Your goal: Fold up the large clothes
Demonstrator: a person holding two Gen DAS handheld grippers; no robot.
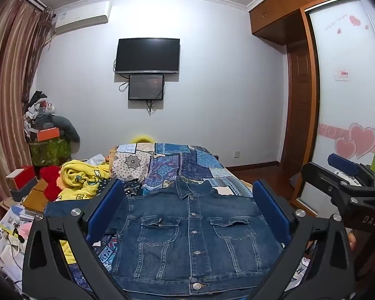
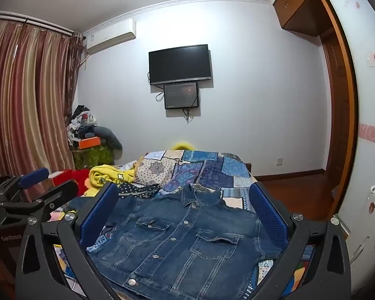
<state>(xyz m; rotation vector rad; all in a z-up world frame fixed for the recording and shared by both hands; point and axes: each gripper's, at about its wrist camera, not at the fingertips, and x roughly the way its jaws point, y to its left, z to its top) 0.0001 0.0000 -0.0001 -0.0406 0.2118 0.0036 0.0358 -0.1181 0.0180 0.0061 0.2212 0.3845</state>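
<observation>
A dark blue denim jacket (image 1: 195, 237) (image 2: 182, 237) lies flat on the bed, front up and buttoned, with its collar pointing away from me and its hem nearest. My left gripper (image 1: 187, 183) hovers over the hem side, open wide, its blue pads (image 1: 105, 210) on either side of the jacket's width with nothing between them. My right gripper (image 2: 182, 187) is open the same way above the jacket and holds nothing. Each gripper shows at the edge of the other's view: the right gripper (image 1: 347, 175), the left gripper (image 2: 35, 180). The sleeves are mostly hidden behind the fingers.
A patchwork quilt (image 1: 187, 160) (image 2: 212, 170) covers the bed. A yellow blanket (image 1: 80, 177) and a red plush lie at the bed's left, beside piled boxes and papers (image 1: 20, 200). A wardrobe (image 1: 350, 100) and wood floor are to the right; a TV (image 1: 147, 55) hangs on the far wall.
</observation>
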